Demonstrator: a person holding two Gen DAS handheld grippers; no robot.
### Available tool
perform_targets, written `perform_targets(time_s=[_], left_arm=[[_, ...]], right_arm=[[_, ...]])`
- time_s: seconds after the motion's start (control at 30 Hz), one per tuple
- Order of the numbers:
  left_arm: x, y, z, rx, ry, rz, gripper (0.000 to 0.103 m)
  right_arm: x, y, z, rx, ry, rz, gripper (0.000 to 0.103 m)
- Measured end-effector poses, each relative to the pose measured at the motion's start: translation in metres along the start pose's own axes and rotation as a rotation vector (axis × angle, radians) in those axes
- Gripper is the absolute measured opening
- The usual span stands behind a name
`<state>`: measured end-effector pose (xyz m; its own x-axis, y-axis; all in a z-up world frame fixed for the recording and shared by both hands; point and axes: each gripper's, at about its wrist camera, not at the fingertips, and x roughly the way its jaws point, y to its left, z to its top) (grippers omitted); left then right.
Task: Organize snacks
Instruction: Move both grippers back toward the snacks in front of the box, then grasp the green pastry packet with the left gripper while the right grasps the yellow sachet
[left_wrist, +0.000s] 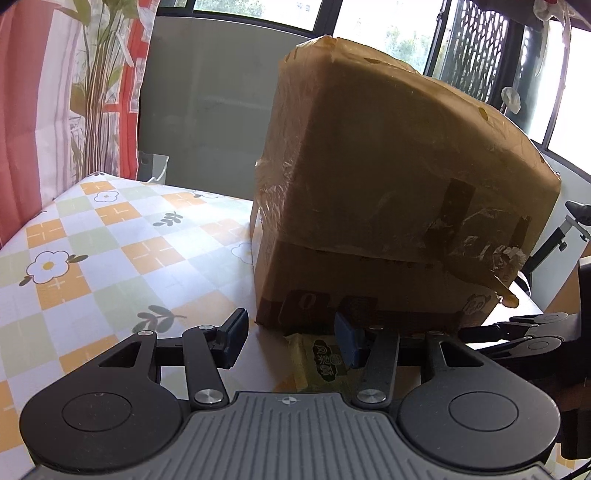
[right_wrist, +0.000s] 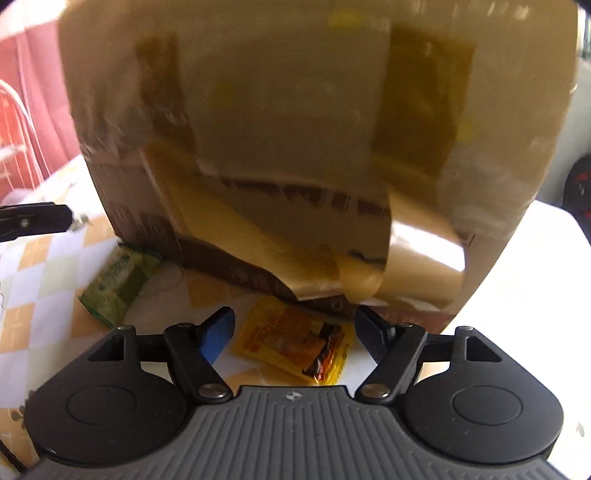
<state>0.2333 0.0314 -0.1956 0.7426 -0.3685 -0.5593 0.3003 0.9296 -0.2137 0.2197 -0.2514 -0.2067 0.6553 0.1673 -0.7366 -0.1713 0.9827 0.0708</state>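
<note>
A tall cardboard box, wrapped in brown tape and clear film, stood on a table covered with a checked floral tablecloth. Its flaps hung down over the front face, and in the right wrist view that face was blurred, so the printing along its lower edge could not be read.

The left gripper sat low in front of the box with its fingers spread apart and nothing between them. Its right blue pad lay over a green snack packet that rested flat on the cloth just at the foot of the box; whether the pad actually touched the packet could not be told. The same green packet appeared in the right wrist view, one end against the box's lower corner.

The right gripper was likewise released, its jaws wide and holding nothing. Between and just beyond its fingers lay a yellow-orange snack packet, flat on the table, its far end close under the hanging flap of the box. The two packets were apart from each other, green to the left of yellow.

A red patterned curtain hung behind the table's left edge, with windows beyond the box.
</note>
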Motion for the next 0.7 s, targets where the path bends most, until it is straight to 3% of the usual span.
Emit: perform_targets(time_s=[0.17,0.33,0.43,0.5,0.63,0.7], left_arm=[[-0.003,-0.005,-0.007,0.012,0.016,0.008,0.054],[-0.009,-0.011,-0.012,0.013,0.022,0.005,0.054],[-0.012,-0.014,-0.015,0.017,0.03,0.007,0.054],[-0.014,-0.016,-0.016,0.023,0.036,0.005,0.054],[-0.013,-0.019,-0.019,0.036,0.055,0.005,0.054],[-0.01,-0.019,-0.02,0.048,0.071,0.009,0.054]], right_arm=[[-0.013,-0.006,-0.015,0.095,0.04,0.089,0.075],[-0.03,0.004,-0.023,0.086,0.063,0.189,0.074],[-0.035,0.024,-0.019,-0.142,0.02,0.058,0.073],[-0.035,0.035,-0.015,-0.249,-0.017,0.046,0.073],[-0.017,0.033,-0.011,-0.286,-0.023,0.065,0.071],[-0.007,0.033,-0.01,-0.287,-0.006,0.049,0.063]])
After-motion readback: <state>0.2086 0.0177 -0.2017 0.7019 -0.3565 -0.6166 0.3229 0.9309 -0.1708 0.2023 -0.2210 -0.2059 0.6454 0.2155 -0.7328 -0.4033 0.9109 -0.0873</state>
